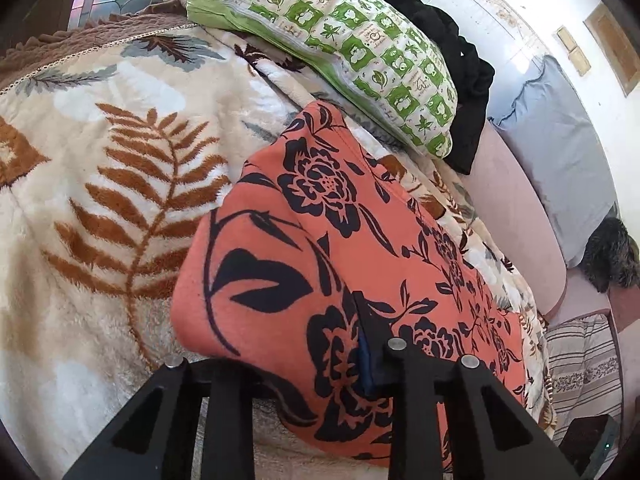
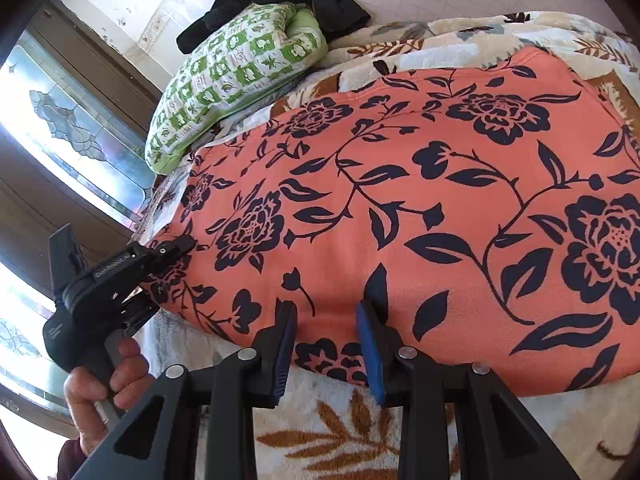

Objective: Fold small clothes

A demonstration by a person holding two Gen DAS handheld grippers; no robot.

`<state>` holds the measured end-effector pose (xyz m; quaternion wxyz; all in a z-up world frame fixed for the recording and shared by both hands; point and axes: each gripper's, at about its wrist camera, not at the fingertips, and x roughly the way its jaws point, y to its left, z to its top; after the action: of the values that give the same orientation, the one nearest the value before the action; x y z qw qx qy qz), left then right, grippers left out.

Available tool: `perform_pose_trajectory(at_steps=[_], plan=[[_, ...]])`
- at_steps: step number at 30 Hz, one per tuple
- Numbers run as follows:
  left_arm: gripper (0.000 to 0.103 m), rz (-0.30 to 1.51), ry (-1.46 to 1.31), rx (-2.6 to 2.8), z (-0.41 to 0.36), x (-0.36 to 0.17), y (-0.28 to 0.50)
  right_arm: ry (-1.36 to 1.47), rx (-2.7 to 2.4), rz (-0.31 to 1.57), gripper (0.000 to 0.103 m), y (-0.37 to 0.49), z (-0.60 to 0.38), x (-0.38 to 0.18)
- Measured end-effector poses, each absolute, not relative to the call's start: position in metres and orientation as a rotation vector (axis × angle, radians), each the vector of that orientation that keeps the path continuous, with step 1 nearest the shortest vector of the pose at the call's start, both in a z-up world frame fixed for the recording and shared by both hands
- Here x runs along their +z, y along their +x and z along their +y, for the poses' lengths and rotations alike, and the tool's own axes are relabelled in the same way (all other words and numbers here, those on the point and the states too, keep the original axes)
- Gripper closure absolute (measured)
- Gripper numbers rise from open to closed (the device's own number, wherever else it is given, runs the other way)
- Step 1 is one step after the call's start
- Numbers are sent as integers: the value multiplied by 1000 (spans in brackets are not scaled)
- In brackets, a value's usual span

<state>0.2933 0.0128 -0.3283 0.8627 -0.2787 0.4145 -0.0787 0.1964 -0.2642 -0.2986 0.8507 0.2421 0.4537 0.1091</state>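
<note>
An orange garment with a dark floral print [image 1: 332,248] lies spread on a cream blanket with brown fern leaves [image 1: 100,184]. It also fills the right wrist view [image 2: 420,208]. My left gripper [image 1: 316,356] has its jaws apart; the garment's corner hangs over the left finger and hides it, and the right finger [image 1: 372,360] shows. In the right wrist view the left gripper [image 2: 176,248] sits at the garment's left corner. My right gripper [image 2: 328,324] is open, blue pads apart, at the garment's near edge, holding nothing.
A green-and-white checked pillow [image 1: 340,52] lies beyond the garment, with black clothing [image 1: 448,52] behind it. A pink sofa with a grey cushion [image 1: 560,136] is at the right. A window [image 2: 80,136] is at the left. A person's hand [image 2: 108,380] holds the left gripper.
</note>
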Motion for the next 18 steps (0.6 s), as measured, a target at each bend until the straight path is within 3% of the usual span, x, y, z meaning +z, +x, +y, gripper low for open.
perform_pose_trajectory(at_steps=[4, 6, 7, 8, 11, 12, 15, 18], plan=[[72, 844, -568, -161, 9, -324, 293, 480, 178, 848, 69, 187, -274, -279], [47, 879, -589, -174, 6, -332, 297, 492, 127, 883, 69, 192, -281, -287], [47, 898, -590, -177, 5, -337, 299, 506, 108, 944, 70, 198, -284, -300], [48, 889, -574, -172, 4, -337, 300, 526, 119, 970, 70, 201, -285, -310], [72, 863, -525, -149, 3, -333, 298, 517, 134, 950, 71, 200, -288, -301], [75, 860, -531, -156, 4, -333, 299, 522, 139, 945, 71, 197, -290, -297], [79, 834, -528, -170, 4, -329, 297, 498, 66, 867, 71, 183, -314, -282], [80, 772, -467, -185, -5, -315, 290, 654, -63, 810, 71, 167, -374, -285]])
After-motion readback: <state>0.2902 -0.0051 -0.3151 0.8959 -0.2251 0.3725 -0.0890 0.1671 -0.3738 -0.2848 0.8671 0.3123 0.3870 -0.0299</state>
